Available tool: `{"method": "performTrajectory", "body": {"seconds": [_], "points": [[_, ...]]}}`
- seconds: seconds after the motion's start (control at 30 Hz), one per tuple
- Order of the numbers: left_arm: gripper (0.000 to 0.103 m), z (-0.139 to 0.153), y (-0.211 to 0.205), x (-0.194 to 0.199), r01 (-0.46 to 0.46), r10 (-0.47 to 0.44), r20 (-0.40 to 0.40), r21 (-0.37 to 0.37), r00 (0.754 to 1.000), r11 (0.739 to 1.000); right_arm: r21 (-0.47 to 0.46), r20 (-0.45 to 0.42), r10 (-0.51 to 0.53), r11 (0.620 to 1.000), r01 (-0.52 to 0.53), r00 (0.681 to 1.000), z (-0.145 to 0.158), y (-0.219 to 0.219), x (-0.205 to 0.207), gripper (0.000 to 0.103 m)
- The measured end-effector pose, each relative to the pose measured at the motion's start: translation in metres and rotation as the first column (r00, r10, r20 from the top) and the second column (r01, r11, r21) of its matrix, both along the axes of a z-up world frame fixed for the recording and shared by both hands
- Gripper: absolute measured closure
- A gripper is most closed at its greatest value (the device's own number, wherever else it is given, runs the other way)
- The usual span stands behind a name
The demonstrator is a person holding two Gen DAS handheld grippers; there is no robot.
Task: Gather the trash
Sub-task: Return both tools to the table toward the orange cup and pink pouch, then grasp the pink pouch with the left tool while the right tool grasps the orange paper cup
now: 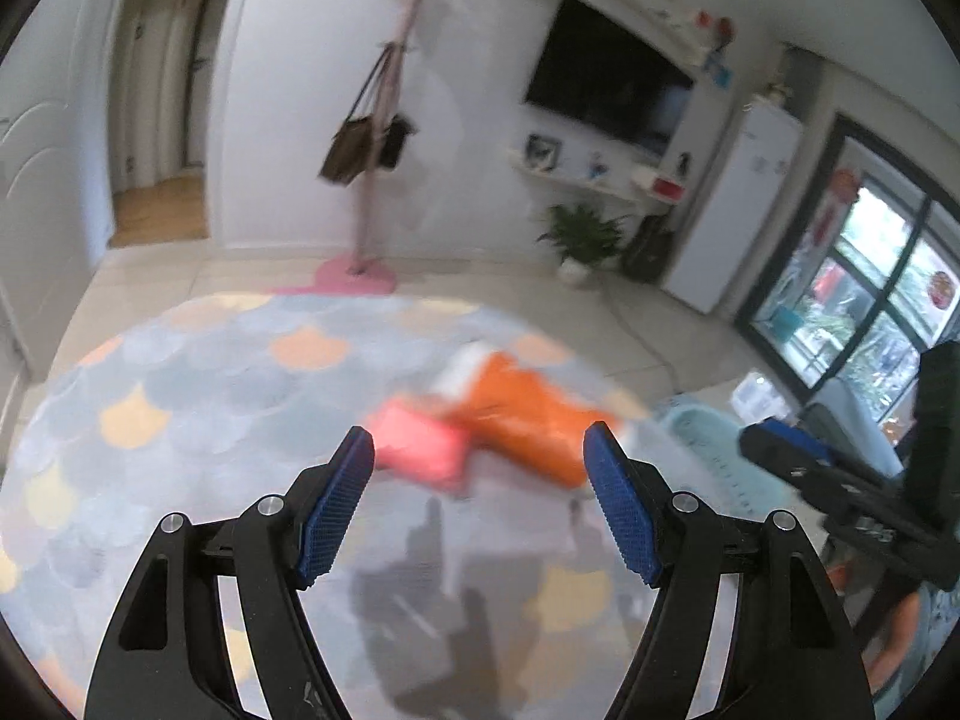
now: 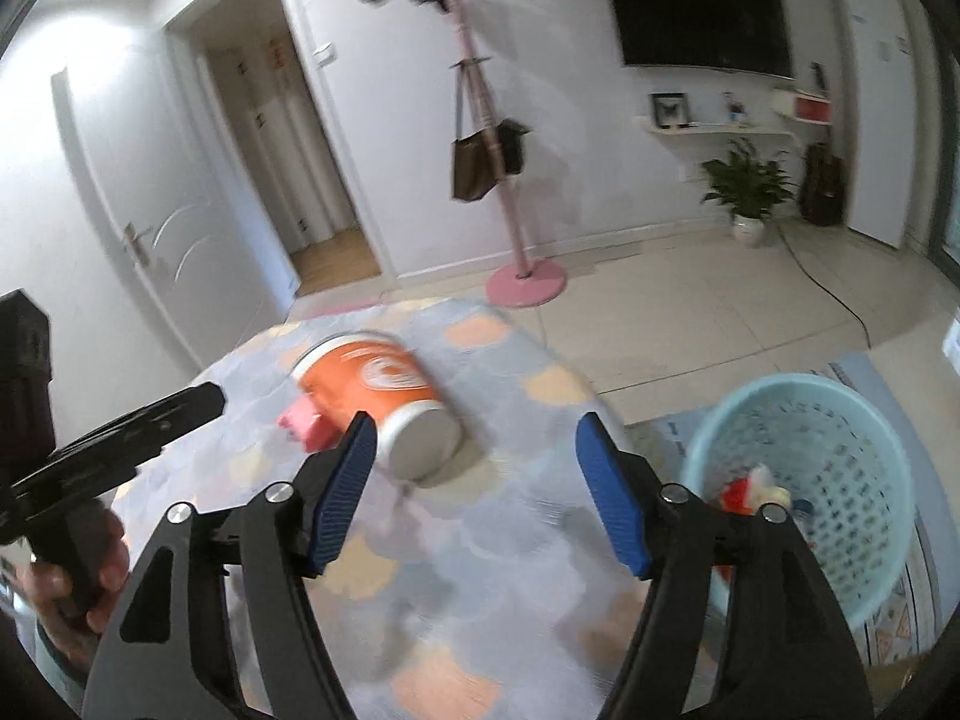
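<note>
From the left wrist camera, the left tongs (image 1: 480, 450) stood wide apart and empty above a round counter (image 1: 180, 396) covered in a cloth of grey, blue and peach scales. Just beyond the blue fingertips lay an orange cup (image 1: 528, 414) on its side, with a small pink item (image 1: 420, 444) touching its near-left side; both were blurred. To the right, off the counter's edge, part of a light blue basket (image 1: 714, 444) showed, and the right tongs (image 1: 774, 441) reached in from the right edge. Further back stood a pink coat stand (image 1: 375, 180) with a brown bag hanging on it, a wall-mounted television (image 1: 606, 81) and a potted plant (image 1: 579, 240).

From the right wrist camera, the right tongs (image 2: 477, 444) were also spread apart, holding nothing. The orange cup (image 2: 378, 387) lay tipped over on the counter (image 2: 510, 540), its open white mouth turned toward the camera, close by the left fingertip. The pink item (image 2: 309, 423) sat against the cup's left side. The light blue basket (image 2: 798, 474) stood lower at the right, beside the counter, with red and white scraps inside. The left tongs (image 2: 204, 399) entered from the left edge; whether they were apart could not be told here.
</note>
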State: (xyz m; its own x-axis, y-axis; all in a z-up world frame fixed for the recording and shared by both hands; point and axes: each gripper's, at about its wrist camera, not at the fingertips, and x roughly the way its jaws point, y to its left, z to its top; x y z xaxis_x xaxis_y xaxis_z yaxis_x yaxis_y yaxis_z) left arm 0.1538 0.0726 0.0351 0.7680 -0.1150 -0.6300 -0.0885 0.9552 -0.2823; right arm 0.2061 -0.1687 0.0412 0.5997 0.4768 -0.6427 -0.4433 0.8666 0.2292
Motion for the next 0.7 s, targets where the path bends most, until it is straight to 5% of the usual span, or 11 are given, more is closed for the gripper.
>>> {"method": "performTrajectory", "body": {"seconds": [0.47,0.7], "points": [[0.032,-0.046,0.038,0.025,0.023,-0.027,-0.116,-0.038,0.993,0.999,-0.180,-0.093,0.163,0.967,-0.178,0.982,-0.049,0.090,0.043,0.029],[0.026,-0.053,0.026,0.046,0.148,-0.149,-0.154,-0.013,0.977,0.989,-0.130,-0.133,0.180,0.972,-0.197,0.975,-0.061,0.093,0.057,0.030]]}}
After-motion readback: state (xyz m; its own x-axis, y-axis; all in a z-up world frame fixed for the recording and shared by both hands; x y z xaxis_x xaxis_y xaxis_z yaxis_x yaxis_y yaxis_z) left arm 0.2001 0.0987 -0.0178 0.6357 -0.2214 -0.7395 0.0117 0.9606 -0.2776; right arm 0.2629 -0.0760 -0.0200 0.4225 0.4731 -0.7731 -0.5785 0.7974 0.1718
